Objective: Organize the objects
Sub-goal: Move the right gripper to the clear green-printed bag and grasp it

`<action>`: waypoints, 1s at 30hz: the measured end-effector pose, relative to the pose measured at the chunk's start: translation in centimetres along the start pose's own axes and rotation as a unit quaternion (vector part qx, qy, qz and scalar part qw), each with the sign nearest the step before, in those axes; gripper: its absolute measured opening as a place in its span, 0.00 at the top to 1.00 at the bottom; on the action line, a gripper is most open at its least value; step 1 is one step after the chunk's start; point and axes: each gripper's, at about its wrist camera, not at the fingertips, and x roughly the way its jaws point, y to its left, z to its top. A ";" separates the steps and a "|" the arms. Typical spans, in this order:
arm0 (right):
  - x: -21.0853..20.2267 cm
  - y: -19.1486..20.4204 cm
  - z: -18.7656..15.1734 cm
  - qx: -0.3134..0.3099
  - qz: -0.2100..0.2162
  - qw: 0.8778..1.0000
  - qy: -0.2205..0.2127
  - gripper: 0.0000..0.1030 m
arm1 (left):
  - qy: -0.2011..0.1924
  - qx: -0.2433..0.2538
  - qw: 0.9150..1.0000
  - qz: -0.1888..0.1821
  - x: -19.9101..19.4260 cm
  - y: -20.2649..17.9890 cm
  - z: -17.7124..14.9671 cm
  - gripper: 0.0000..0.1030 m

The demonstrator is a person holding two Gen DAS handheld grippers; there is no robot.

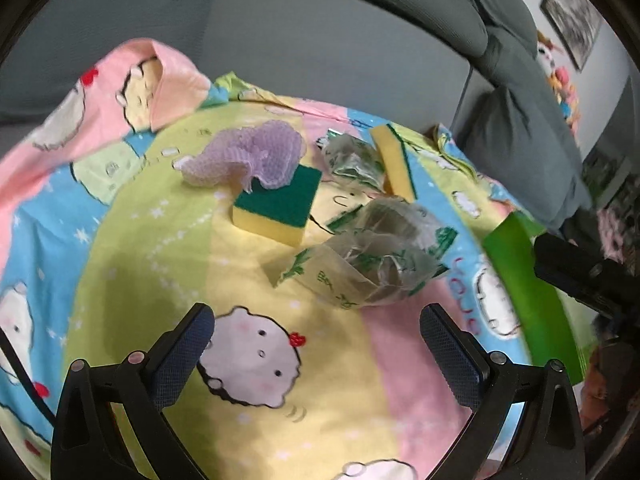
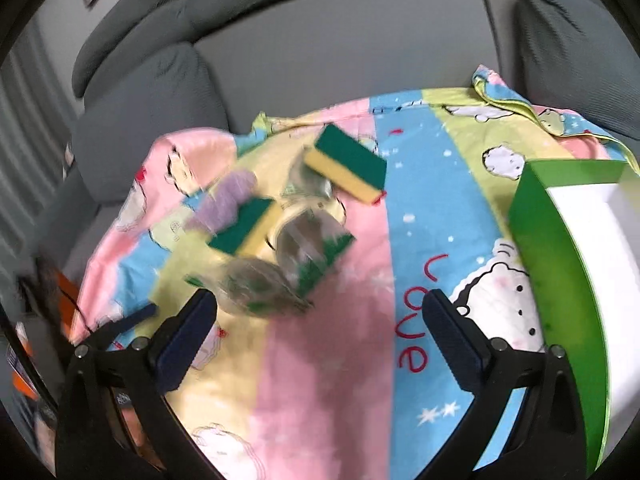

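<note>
Left gripper: spread wide and empty at the bottom of the left wrist view, hanging over a cartoon chick printed on the cloth.
Right gripper: likewise released, nothing between its fingers, at the bottom of the right wrist view above a pink stripe.
Cartoon bedsheet: pastel pink, blue, yellow and green, draped over a grey sofa and carrying all the items.
Purple mesh scrubber: centre of the left wrist frame, crumpled, its right edge resting on top of a sponge.
Green-and-yellow sponge: lying flat, green scouring side up, just below and right of the scrubber.
Second sponge: upper right of centre, tipped up on its edge with the yellow face showing.
Crumpled plastic wrapper: clear with green print, right of centre, just beside the flat sponge; a smaller wrapper lies between the two sponges.
Green box: right edge of the right wrist frame, open, white inside, resting on the sheet well apart from the sponges.
Right wrist view: the sponges and wrappers are blurred, left of centre.
</note>
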 end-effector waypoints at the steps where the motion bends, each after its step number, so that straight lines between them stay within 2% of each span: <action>1: -0.3 0.7 0.4 0.002 0.008 1.000 0.001 0.01 | 0.003 -0.008 1.000 -0.010 0.0 0.1 0.0 0.00; 4: 0.3 2.5 2.0 0.005 0.028 1.000 0.013 0.01 | 0.004 -0.027 0.999 -0.025 0.2 0.2 0.0 0.00; 6: 1.6 3.1 2.5 0.019 0.013 0.999 0.025 0.01 | 0.005 -0.034 0.999 -0.030 0.3 0.2 -0.1 0.00; 8: 3.0 3.6 2.5 0.035 0.015 0.999 0.032 0.03 | 0.007 -0.040 0.999 -0.032 0.5 0.4 0.0 0.00; 10: 3.9 3.5 2.5 0.058 0.031 0.997 0.032 0.11 | 0.012 -0.038 0.999 -0.024 0.4 0.6 -0.1 0.00; 11: 4.7 3.2 2.3 0.076 0.039 0.996 0.031 0.19 | 0.015 -0.039 0.999 -0.016 0.3 0.9 0.0 0.00; 12: 5.3 3.1 2.3 0.083 0.043 0.995 0.033 0.32 | 0.017 -0.042 0.999 -0.008 0.2 1.2 0.0 0.00; 14: 6.7 3.0 2.2 0.084 0.052 0.994 0.049 0.44 | 0.020 -0.056 0.998 -0.002 0.1 2.1 0.1 0.01; 19: 9.1 2.4 0.4 0.106 0.023 0.990 0.096 0.43 | 0.037 -0.084 0.996 0.010 0.4 3.3 -0.2 0.00; 23: 8.9 3.0 -1.9 0.099 0.077 0.980 0.152 0.43 | 0.048 -0.077 0.996 -0.020 0.1 2.7 -0.2 0.00; 24: 8.4 3.1 -2.0 0.100 0.089 0.979 0.156 0.43 | 0.047 -0.072 0.996 -0.023 -0.1 2.4 -0.3 0.00; 26: 7.1 2.7 -1.8 0.103 0.089 0.982 0.131 0.43 | 0.046 -0.063 0.997 -0.029 -0.3 1.8 -0.4 0.00; 28: 5.9 2.0 -1.4 0.115 0.086 0.984 0.106 0.35 | 0.052 -0.057 0.996 -0.035 0.0 1.4 -0.5 0.00; 30: 5.8 1.5 -1.2 0.121 0.092 0.983 0.098 0.26 | 0.064 -0.053 0.996 -0.030 0.6 1.2 -0.7 0.00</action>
